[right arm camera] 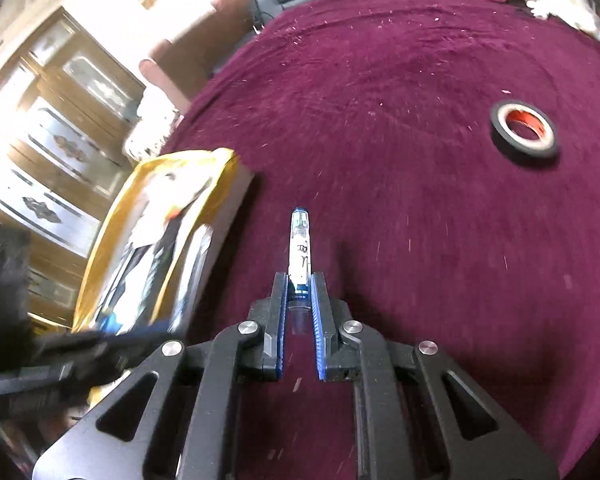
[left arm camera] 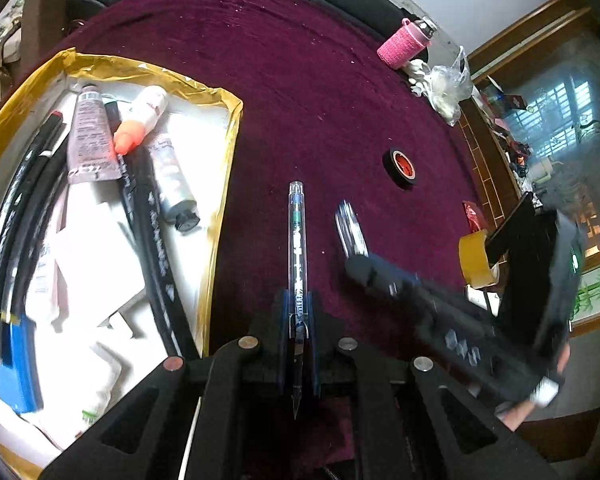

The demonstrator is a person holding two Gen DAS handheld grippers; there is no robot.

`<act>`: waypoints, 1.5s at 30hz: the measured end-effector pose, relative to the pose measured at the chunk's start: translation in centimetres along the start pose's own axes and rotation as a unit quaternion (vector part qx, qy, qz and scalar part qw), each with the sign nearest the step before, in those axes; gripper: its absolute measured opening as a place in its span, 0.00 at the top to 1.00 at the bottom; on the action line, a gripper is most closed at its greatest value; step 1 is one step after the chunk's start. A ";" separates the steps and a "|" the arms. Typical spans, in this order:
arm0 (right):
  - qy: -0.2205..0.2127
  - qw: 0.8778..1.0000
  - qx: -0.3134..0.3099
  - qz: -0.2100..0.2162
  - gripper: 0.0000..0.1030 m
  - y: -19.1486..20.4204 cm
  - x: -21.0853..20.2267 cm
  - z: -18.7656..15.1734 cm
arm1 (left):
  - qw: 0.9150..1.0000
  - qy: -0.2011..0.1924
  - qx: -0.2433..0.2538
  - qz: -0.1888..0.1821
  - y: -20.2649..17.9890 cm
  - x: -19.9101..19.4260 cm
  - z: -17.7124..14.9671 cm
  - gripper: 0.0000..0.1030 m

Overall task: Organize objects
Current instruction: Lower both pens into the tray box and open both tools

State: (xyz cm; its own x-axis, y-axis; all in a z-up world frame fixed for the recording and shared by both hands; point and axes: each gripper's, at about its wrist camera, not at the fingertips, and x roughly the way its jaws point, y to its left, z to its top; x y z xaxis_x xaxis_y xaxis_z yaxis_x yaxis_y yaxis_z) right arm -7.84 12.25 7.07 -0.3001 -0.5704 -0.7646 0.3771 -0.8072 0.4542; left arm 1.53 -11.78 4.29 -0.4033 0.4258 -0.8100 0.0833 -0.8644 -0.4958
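Observation:
My left gripper [left arm camera: 299,296] is shut on a clear pen [left arm camera: 297,236], its nib pointing back toward the camera, above the maroon cloth. My right gripper [right arm camera: 300,280] is shut on the clear pen cap [right arm camera: 300,248], apart from the pen. In the left wrist view the right gripper [left arm camera: 354,256] is blurred to the right of the pen, with the cap [left arm camera: 350,226] sticking out. The yellow-rimmed box [left arm camera: 224,168] at the left holds tubes, a glue bottle [left arm camera: 142,118], black cables and white packets; it also shows in the right wrist view [right arm camera: 152,216].
A black tape roll [left arm camera: 401,167] with a red core lies on the cloth, also in the right wrist view [right arm camera: 525,130]. A yellow tape roll [left arm camera: 476,260], a pink-sleeved bottle [left arm camera: 406,42] and a plastic bag [left arm camera: 446,86] sit near the right edge. Black chairs stand behind.

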 end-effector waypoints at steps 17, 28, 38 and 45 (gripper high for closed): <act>0.002 0.991 -0.091 0.100 0.89 9.4 -1.5 -4.1 | 0.994 -0.079 -0.055 0.057 4.3 -9.2 -1.0 0.93; 0.045 0.988 -0.108 0.103 0.89 11.8 3.3 -1.5 | 0.991 -0.067 -0.086 0.077 9.6 -7.5 3.1 0.93; 0.089 0.984 -0.119 0.094 0.89 14.3 8.8 0.8 | 0.990 -0.045 -0.113 0.077 14.2 -5.5 4.8 0.93; 0.091 0.984 -0.133 0.081 0.89 15.5 10.4 2.1 | 0.990 -0.036 -0.110 0.084 15.1 -5.1 5.5 0.93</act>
State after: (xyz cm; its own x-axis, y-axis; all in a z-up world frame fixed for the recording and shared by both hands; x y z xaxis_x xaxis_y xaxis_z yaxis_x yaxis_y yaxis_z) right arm -6.90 -6.51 7.15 -0.0635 -0.6324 -0.7720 0.6302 -0.6253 0.4603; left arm -0.19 -28.51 2.67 -0.4306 0.2540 -0.8661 0.3478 -0.8388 -0.4189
